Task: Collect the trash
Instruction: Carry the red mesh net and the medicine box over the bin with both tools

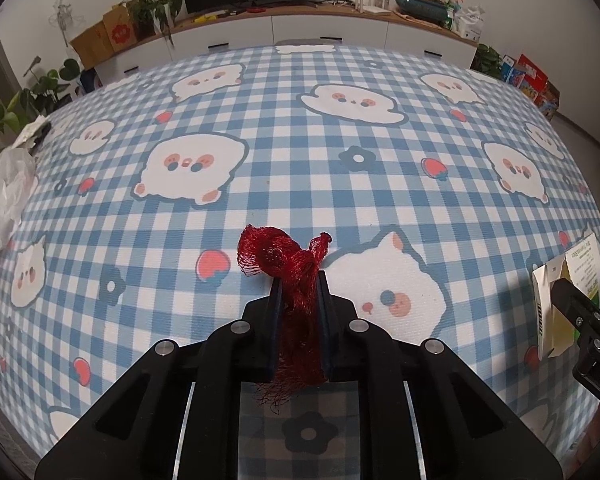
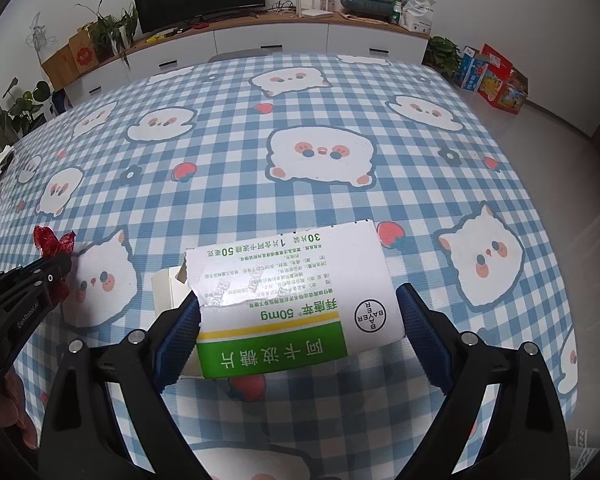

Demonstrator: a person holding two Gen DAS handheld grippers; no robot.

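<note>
Nearest the lens, left tool [image 1: 299,280], clamped tight on a red mesh net [image 1: 278,258]: crumpled, loosely woven, bunched into a ball ahead of the fingertips with a knotted tip, frayed strands trailing back between the pads. Just above the blue-checked table [image 1: 340,208], near its front edge. Off to the right, right tool [image 2: 298,306], fingers spread wide yet pressing both sides of a white medicine box [image 2: 296,280], held flat: green band, yellow stripe, green print, torn open flap at the left corner. White plastic bag [image 1: 4,196] at the table's left edge.
</note>
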